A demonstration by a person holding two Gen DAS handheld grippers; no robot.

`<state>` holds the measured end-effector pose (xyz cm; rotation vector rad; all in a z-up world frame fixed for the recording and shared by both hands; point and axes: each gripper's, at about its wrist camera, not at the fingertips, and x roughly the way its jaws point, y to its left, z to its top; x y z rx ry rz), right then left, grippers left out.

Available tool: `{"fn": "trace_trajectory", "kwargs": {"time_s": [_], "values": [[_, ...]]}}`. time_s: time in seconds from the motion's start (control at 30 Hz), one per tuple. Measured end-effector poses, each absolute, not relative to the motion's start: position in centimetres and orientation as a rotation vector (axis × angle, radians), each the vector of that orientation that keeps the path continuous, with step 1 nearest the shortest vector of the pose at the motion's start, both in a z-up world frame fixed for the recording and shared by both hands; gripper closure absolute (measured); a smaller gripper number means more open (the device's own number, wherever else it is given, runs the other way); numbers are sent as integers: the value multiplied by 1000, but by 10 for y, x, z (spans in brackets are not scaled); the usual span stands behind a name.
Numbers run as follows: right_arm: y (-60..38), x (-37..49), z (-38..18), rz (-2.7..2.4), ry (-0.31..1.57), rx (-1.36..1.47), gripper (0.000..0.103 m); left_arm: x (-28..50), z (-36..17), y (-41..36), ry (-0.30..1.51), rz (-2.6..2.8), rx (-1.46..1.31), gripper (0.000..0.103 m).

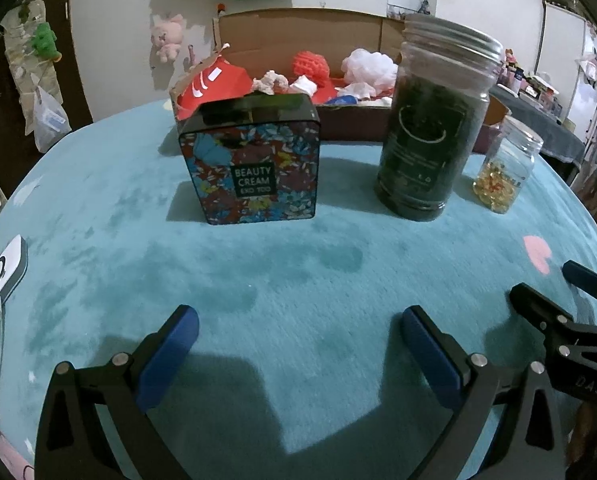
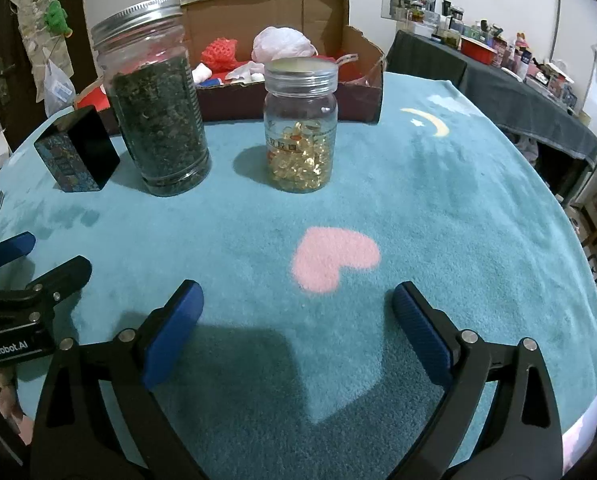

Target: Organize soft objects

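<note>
A cardboard box at the back of the teal blanket holds soft things: a red knitted piece, a white puff, red cloth and white scraps. My left gripper hovers open over bare blanket, well short of the box, nothing between its blue pads. In the right wrist view my right gripper is also open and empty, just below a pink heart. Each gripper shows at the edge of the other's view.
Between grippers and box stand a floral "Beauty Cream" tin, a tall metal-lidded jar of dark leaves and a small jar of yellow capsules. A white device lies at the left edge.
</note>
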<state>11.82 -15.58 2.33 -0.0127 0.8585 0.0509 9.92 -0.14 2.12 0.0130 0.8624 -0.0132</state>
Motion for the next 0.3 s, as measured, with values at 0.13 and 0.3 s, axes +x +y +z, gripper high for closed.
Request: {"fn": "trace_trajectory", "kwargs": {"time_s": [0.13, 0.3], "values": [[-156, 119, 24, 52, 860, -9, 5, 99, 21, -1, 862, -15, 13, 0], [-156, 119, 24, 52, 860, -10, 4, 98, 21, -1, 863, -15, 14, 0]]}}
